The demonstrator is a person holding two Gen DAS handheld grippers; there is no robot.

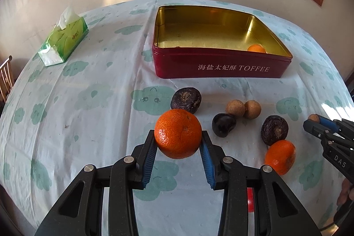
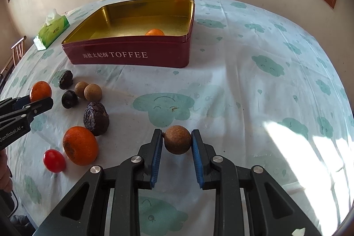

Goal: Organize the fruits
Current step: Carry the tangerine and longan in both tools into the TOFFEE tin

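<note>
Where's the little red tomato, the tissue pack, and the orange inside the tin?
tomato (image 2: pixel 54 160), right wrist view, middle of its skin
tissue pack (image 1: pixel 64 41), left wrist view, green side
orange in the tin (image 2: pixel 155 32), right wrist view, its visible top

Red tin (image 1: pixel 221 69) reads "TOFFEE"; left gripper (image 2: pixel 33 107) seemingly "GenRobot.AI".
</note>
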